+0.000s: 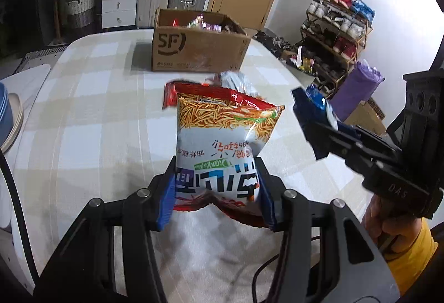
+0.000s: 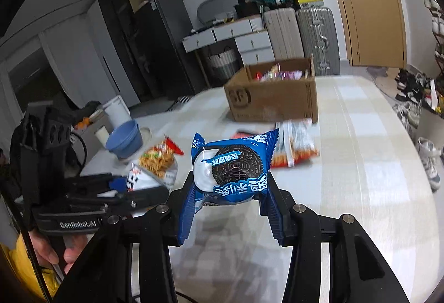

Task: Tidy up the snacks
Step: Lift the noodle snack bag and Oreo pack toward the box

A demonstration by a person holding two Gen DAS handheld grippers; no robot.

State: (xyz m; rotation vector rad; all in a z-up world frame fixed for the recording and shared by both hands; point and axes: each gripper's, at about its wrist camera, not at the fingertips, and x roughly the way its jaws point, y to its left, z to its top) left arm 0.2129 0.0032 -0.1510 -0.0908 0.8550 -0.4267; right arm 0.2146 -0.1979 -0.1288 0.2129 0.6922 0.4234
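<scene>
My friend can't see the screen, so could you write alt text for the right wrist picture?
The right tool grips a blue Oreo packet above a checked tablecloth. Beyond it stands an open cardboard box of snacks, with more snack bags lying before it. The left tool, at left, holds a noodle snack bag.

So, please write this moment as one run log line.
left gripper: shut on noodle bag | right gripper: shut on Oreo pack | box: open, holds snacks
</scene>
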